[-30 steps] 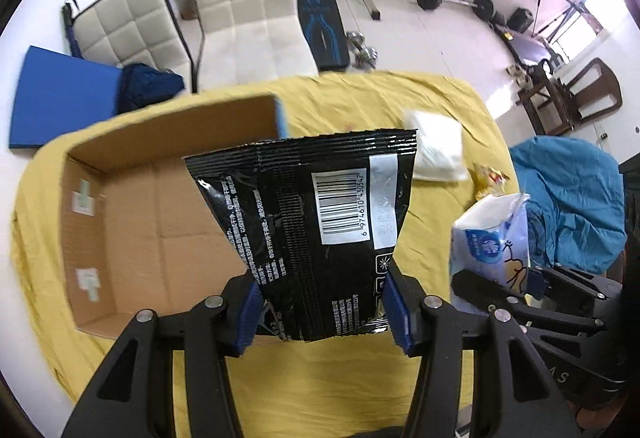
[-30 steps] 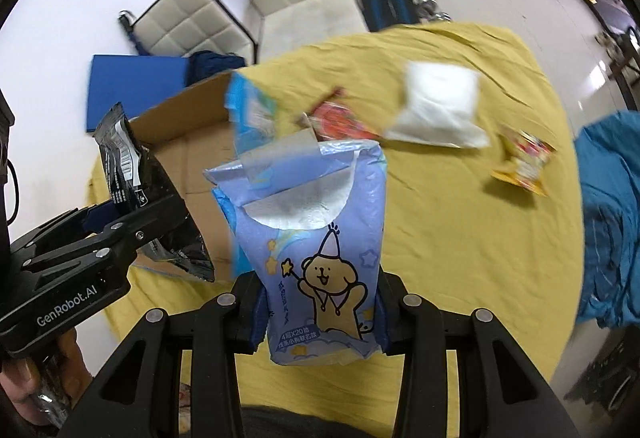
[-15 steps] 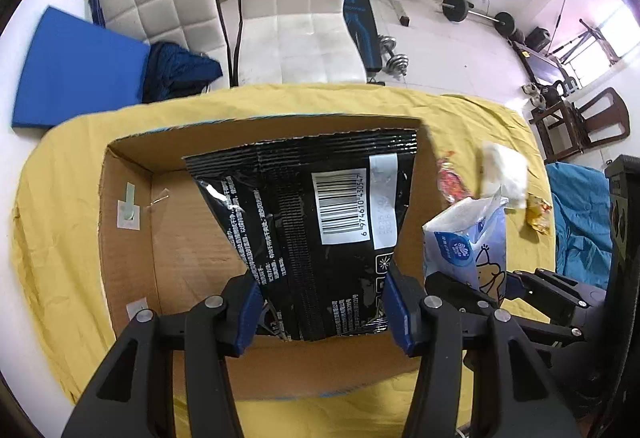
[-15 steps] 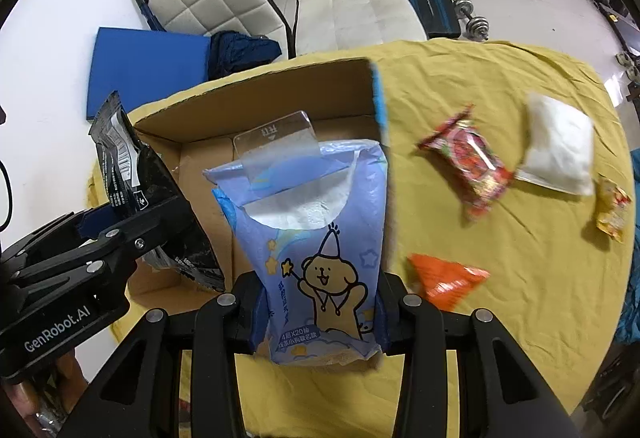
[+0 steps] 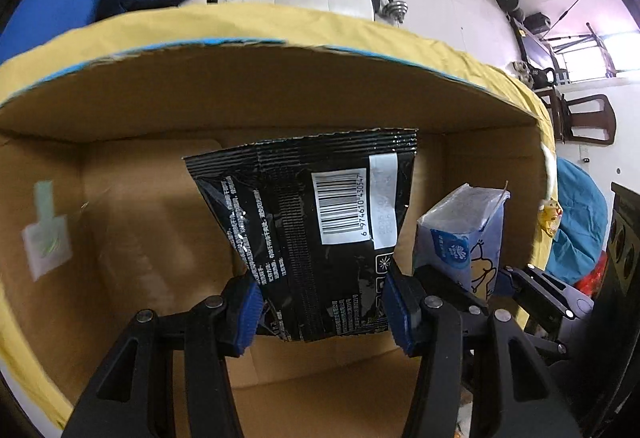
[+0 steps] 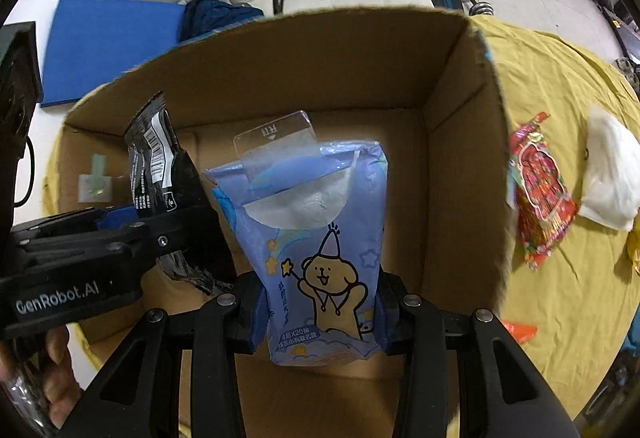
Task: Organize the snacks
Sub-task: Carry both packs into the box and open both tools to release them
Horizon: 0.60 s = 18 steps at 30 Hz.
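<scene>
Both packs are down inside the box now

A second ago both grippers hung over the yellow cloth (image 6: 560, 318) beside the cardboard box (image 6: 320, 50); now its walls fill both views. The left gripper (image 5: 322, 302) is clamped on the black snack bag (image 5: 316, 234), the right gripper (image 6: 322, 312) on the blue bear tissue pack (image 6: 316, 238), side by side, both upright over the box floor. The red snack packet (image 6: 540, 194) and white pouch (image 6: 610, 178) lie on the cloth outside the right wall.

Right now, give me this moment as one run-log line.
left gripper: shut on black snack bag | right gripper: shut on blue tissue pack | both over open cardboard box | nothing released yet
</scene>
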Tool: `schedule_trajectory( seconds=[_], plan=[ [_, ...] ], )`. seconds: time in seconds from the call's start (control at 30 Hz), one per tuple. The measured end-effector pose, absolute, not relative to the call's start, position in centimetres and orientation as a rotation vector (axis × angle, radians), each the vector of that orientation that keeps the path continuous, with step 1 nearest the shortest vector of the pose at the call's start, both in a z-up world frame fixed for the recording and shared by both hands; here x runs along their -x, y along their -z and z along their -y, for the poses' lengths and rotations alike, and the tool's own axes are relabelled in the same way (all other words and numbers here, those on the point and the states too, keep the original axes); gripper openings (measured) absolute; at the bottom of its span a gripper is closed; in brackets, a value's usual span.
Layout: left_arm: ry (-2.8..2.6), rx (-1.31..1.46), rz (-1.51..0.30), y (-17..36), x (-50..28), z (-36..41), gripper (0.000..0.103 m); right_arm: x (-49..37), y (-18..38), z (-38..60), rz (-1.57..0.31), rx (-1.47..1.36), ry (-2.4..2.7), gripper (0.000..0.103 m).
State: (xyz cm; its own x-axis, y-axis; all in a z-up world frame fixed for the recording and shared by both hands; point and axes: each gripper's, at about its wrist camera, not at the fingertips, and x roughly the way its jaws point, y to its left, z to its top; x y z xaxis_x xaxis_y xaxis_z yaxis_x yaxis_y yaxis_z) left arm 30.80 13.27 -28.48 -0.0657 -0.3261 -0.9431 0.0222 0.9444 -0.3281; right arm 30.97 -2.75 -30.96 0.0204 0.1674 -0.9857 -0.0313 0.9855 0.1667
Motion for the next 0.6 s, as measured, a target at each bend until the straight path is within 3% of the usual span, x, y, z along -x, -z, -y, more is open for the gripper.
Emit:
schedule_trajectory(
  seconds=[0.37,0.6],
  plan=[
    [0.334,0.295,-1.713,32.0,-32.3,-13.0,0.051,-32.1,34.2,1.8,-1.544,-0.081,-0.121,0.047],
    [0.295,0.301,-1.722,31.4,-32.8,-13.4,0.052,-31.9,34.1,1.6,-1.536,-0.116,-0.124,0.058]
  ],
)
